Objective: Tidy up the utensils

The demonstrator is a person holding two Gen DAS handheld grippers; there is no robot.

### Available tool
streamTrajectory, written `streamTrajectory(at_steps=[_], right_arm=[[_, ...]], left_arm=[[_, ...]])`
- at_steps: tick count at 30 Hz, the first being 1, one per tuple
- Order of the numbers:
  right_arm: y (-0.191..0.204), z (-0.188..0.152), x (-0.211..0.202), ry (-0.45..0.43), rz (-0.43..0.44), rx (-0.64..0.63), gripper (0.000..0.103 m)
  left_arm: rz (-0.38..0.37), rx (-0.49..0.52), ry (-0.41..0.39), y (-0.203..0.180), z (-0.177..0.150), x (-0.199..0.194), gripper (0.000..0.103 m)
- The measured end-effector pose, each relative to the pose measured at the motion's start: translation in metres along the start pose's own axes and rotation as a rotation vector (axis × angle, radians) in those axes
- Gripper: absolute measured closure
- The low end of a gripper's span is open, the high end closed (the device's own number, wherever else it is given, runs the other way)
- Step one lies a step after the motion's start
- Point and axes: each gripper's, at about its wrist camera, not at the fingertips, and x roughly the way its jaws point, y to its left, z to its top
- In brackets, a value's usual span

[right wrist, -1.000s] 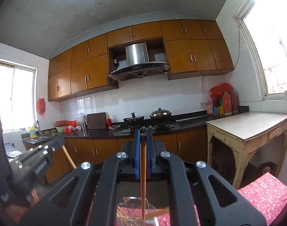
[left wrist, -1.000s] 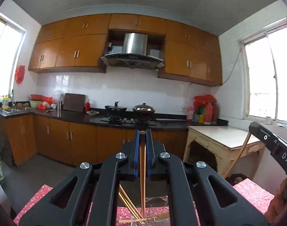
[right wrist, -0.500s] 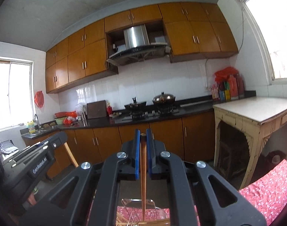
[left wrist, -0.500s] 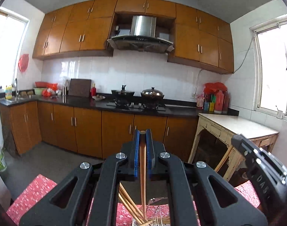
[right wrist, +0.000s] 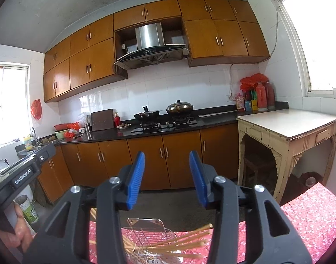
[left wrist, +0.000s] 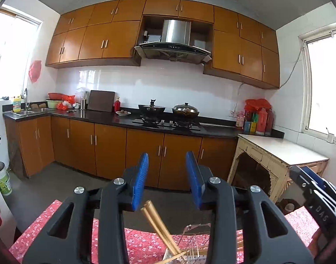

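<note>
Both claws, left & right, gape empty above the wire basket w/ chopsticks (drop looks done); next: fetch remaining utensils.

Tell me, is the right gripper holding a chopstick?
No, the right gripper is open, its blue pads apart with nothing between; the chopsticks lie in the wire basket below.
</note>
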Motion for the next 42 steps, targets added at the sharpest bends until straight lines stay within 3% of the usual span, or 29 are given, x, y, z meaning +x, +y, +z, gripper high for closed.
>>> streamTrajectory(at_steps=[8,14,18,23,32,37,42], right_arm=[[-0.004,-0.024,-0.052,0.046,0.013,0.003,0.035],[0.001,-0.064,-0.098,0.052,0.025,-0.002,0.006],[0.011,-0.088,-0.123,0.041,0.002,-0.04,0.004],[0.023,-0.119,-0.145,0.051,-0.055,-0.102,0.004],[0.034,-0.161,-0.173,0.059,-0.053,-0.121,0.004],[0.029,-0.172,-0.176,0.098,-0.041,-0.079,0.004],[0.031,-0.175,-0.184,0.082,-0.034,-0.072,0.004]], left_arm=[[-0.006,0.003,0.029,0.031,-0.018,-0.042,0.045],[-0.032,0.022,0.039,0.049,-0.055,-0.081,0.016],[-0.043,0.039,0.064,0.054,-0.084,-0.1,0.003],[-0.035,0.048,0.087,0.058,-0.113,-0.117,0.002],[-0.004,0.113,0.066,0.053,-0.146,-0.149,0.002],[0.008,0.128,0.085,0.052,-0.154,-0.157,0.002],[-0.011,0.11,0.106,0.057,-0.161,-0.16,0.002]])
